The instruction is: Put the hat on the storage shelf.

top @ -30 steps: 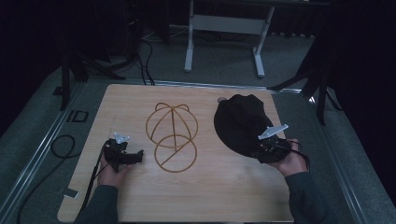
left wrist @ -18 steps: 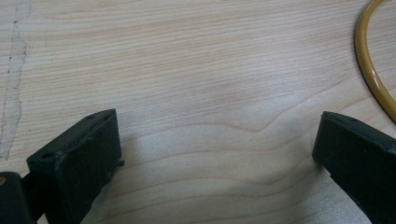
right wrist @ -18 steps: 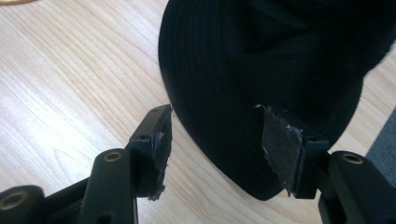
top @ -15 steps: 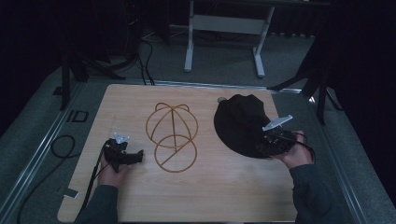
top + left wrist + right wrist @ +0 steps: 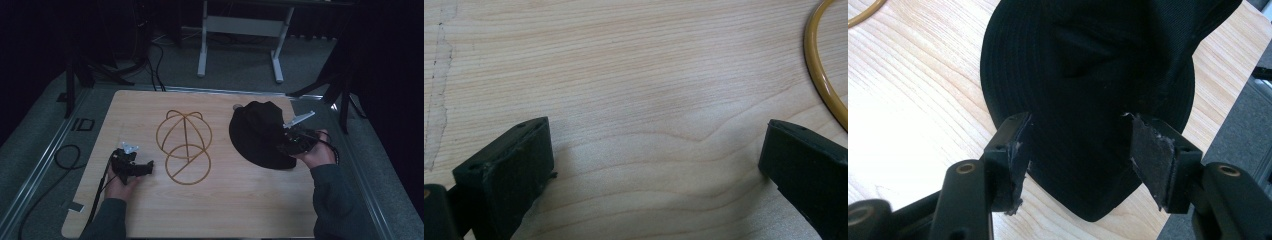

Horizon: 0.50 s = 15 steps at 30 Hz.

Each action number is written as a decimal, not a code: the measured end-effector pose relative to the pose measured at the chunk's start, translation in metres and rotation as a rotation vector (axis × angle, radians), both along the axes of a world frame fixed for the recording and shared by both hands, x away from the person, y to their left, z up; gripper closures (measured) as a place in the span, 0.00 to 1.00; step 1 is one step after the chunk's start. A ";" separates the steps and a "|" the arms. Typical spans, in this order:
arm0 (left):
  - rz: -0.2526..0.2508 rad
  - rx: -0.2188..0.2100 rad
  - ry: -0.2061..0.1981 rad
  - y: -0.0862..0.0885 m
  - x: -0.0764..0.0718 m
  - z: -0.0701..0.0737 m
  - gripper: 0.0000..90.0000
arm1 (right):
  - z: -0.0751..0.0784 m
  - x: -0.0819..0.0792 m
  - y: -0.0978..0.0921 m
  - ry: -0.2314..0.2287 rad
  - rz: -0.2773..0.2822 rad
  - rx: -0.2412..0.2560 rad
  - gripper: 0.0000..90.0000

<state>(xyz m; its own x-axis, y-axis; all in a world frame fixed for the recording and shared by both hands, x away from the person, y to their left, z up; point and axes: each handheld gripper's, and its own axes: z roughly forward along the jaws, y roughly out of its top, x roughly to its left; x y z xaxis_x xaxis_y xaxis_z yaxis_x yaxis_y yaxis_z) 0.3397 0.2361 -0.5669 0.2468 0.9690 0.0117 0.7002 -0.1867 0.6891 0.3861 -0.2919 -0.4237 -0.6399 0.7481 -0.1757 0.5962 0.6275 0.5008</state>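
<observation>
Black hat [image 5: 260, 135]: on counter [image 5: 150, 210], right of the wire hat frame [image 5: 184, 145]. Right hand-held gripper [image 5: 1075, 150]: jaws apart, straddling the brim's near edge (not yet clamped); close squarely on brim fabric. Left hand-held gripper [image 5: 651, 165]: jaws apart, idle left of the frame.

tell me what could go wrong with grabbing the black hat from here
The right tongs stand open over the brim of the black hat; closing there may pinch only soft fabric, so it could sag or slip. The hat lies near the table edge and might be dragged off.
</observation>
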 end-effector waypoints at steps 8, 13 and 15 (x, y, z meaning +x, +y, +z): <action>-0.002 0.002 0.002 0.000 0.000 0.000 0.01 | 0.005 0.009 -0.002 0.019 -0.017 -0.015 0.45; -0.003 0.003 0.002 0.000 0.000 0.000 0.01 | 0.006 0.014 -0.004 0.018 -0.031 -0.004 0.45; -0.002 0.002 0.002 0.000 0.000 0.000 0.01 | 0.006 0.017 -0.004 0.020 -0.034 -0.005 0.45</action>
